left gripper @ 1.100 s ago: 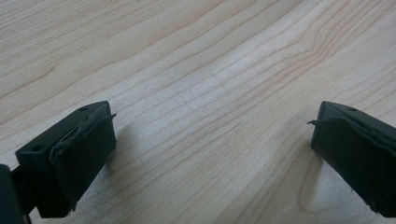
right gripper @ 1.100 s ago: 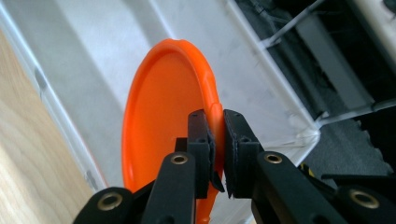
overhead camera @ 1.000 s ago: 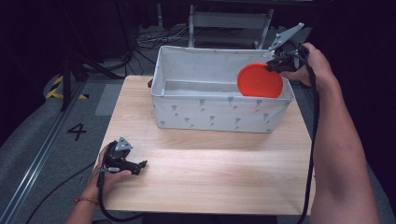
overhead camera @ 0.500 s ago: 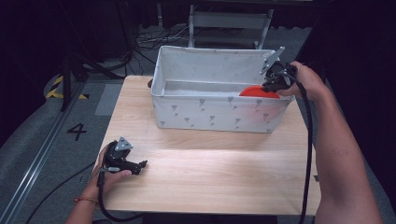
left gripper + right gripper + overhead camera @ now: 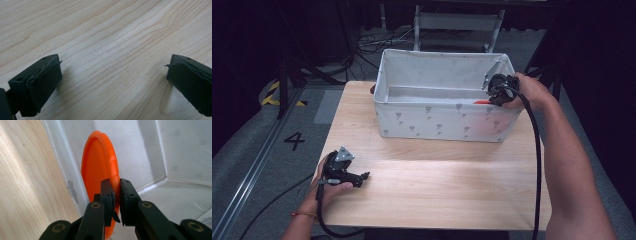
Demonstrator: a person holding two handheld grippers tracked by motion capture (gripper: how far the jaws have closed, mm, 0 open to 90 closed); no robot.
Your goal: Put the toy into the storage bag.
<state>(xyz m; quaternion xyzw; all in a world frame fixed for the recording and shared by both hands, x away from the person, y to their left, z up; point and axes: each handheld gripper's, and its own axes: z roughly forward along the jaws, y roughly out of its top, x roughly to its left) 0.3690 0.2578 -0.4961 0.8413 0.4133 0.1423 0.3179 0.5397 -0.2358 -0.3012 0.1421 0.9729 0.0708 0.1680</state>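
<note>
High view: a pale wooden surface [image 5: 437,185] fills the middle of the frame, with grey floor [image 5: 247,150] marked "4" at left and dark room with cables at the top. A white fabric bin [image 5: 432,120] stands at upper centre. The right gripper [image 5: 492,97], at the bin's right rim, reaches inside; the left gripper [image 5: 362,177] rests lower left.

Left gripper view: jaws spread wide over bare wood grain [image 5: 112,50].

Right gripper view: jaws pinch the rim of an orange plate [image 5: 100,170], upright on edge against the bin's wall [image 5: 72,170].
</note>
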